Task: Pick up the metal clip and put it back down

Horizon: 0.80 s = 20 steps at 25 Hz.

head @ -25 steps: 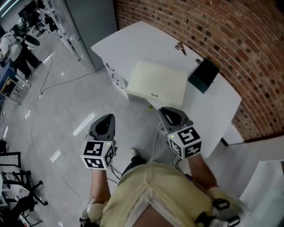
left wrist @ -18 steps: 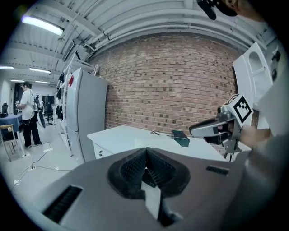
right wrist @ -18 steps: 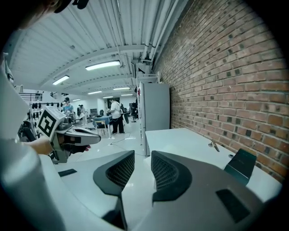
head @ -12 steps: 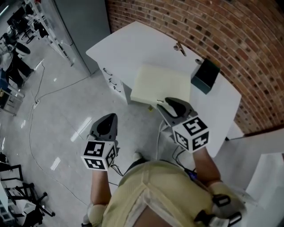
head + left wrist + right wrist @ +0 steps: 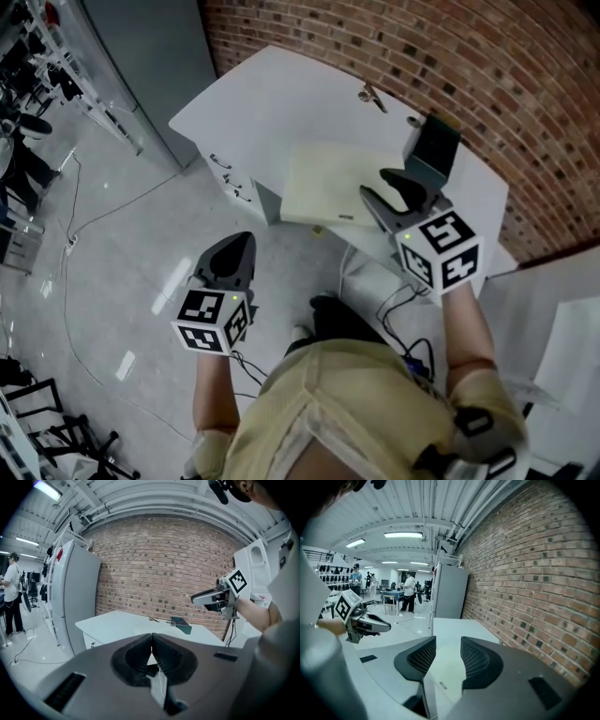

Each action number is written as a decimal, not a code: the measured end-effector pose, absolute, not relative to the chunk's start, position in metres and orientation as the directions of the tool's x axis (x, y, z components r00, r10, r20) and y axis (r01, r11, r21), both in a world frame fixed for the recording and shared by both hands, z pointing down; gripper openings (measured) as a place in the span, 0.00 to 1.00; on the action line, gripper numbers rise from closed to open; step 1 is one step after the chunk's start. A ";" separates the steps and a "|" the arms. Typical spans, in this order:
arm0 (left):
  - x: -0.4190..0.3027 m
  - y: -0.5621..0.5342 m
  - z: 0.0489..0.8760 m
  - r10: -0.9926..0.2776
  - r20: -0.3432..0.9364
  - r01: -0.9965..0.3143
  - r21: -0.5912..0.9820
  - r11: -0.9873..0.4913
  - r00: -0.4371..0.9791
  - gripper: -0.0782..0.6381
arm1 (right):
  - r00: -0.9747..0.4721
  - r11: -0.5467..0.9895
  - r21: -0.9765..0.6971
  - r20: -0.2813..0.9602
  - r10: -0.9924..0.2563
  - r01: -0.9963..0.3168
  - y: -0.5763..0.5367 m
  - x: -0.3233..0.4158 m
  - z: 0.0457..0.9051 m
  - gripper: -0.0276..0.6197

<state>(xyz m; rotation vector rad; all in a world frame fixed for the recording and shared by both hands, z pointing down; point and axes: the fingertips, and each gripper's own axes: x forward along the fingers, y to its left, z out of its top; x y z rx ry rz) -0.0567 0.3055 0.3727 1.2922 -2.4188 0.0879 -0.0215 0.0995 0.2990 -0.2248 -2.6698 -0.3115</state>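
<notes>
Small metal clip lay on the white surface by the brick wall, well apart from both grippers. Right gripper was over the cream rectangular pad; its jaws had just been opening and stood apart, nothing between them. Left gripper, jaws together, hung above the grey floor.

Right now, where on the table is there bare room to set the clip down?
Bare: the wide left end of the table, bordered by the metal clip, the cream pad and its edges. Crowded: the right end around the dark box.
</notes>
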 end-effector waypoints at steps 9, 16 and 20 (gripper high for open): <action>-0.130 0.252 0.351 -0.784 0.375 -0.837 0.038 0.546 -0.494 0.12 | -0.894 0.932 0.307 0.445 0.040 0.195 0.028 -0.090 0.261 0.27; -0.199 0.184 0.323 -0.829 0.360 -0.889 0.000 0.458 -0.428 0.12 | -0.864 0.900 0.371 0.503 0.013 0.229 -0.028 -0.148 0.245 0.27; -0.234 0.143 0.312 -0.845 0.359 -0.908 -0.018 0.418 -0.396 0.12 | -0.847 0.892 0.376 0.531 0.015 0.251 -0.056 -0.172 0.246 0.27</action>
